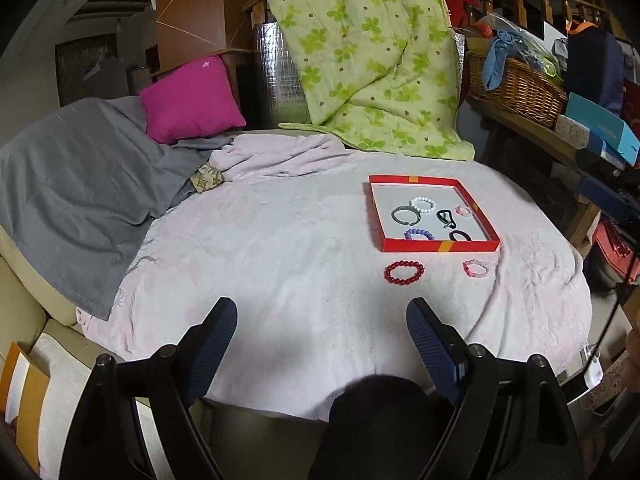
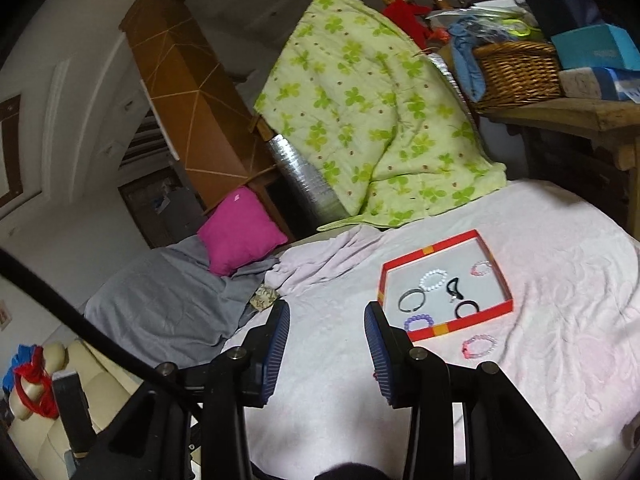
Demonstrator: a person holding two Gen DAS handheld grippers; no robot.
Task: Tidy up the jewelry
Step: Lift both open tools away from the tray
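Left claw (image 1: 322, 320) spread, empty. Right claw (image 2: 327, 320) part-spread, empty. Red bead bracelet (image 1: 404, 272) shows only in left view, near red tray (image 1: 436, 246).

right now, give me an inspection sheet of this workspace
surface: pink cloth over the table, wrinkled
job's things: red tray holding six pieces; red bead bracelet and pink bead bracelet lie outside on the cloth in front of it
clutter: wicker basket and blue boxes on the side bench
grippers: left tongs open, empty; right tongs open, empty
cables: black cable by the right tongs
surroundings: green quilt, magenta cushion, grey sheet
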